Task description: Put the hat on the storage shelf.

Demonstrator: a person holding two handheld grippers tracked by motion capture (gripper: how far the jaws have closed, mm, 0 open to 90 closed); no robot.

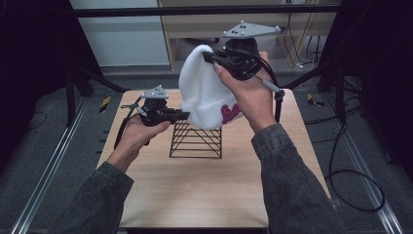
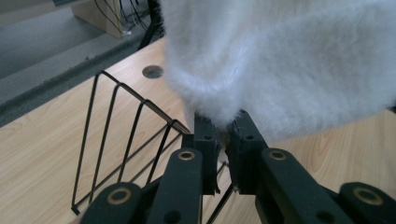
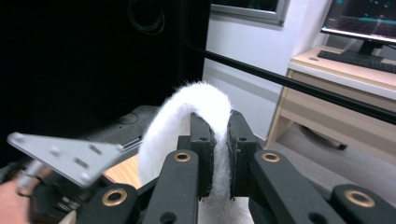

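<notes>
Two grippers: both clamp one white fleece beanie (image 1: 202, 90), which hangs in the air above the black wire rack (image 1: 196, 140).
Hidden parts: the beanie's cuff covers the top of the wire rack in the high view, so whether cuff and wire touch cannot be told; the pink embroidered motif (image 1: 230, 113) on the cuff is partly behind the right hand (image 1: 248, 95) and its shape is unreadable.
Cut off: in the left gripper view the beanie (image 2: 280, 60) runs out of the top and right edges; in the right gripper view the beanie (image 3: 187, 116) shows as a narrow folded ridge and its lower part drops behind the jaws.
Beanie look: plush, fuzzy pile, plain white, rounded crown, folded cuff with the pink motif on the side toward the right hand.
Beanie axis: long axis close to upright, crown up and leaning away from the person, cuff opening facing down toward the wire rack.
Left gripper (image 1: 184, 115): beside the wire rack on its left, jaws pressed together on the lower edge of the cuff; a tuft of pile sits pinched between the pads (image 2: 240, 135).
Right gripper (image 1: 209, 57): well above the wire rack, jaws squeezed onto a fold of the crown, fabric gripped between the pads (image 3: 236, 140).
Wire rack: stands upright near the middle of the wooden table (image 1: 204, 190), directly under the beanie.
</notes>
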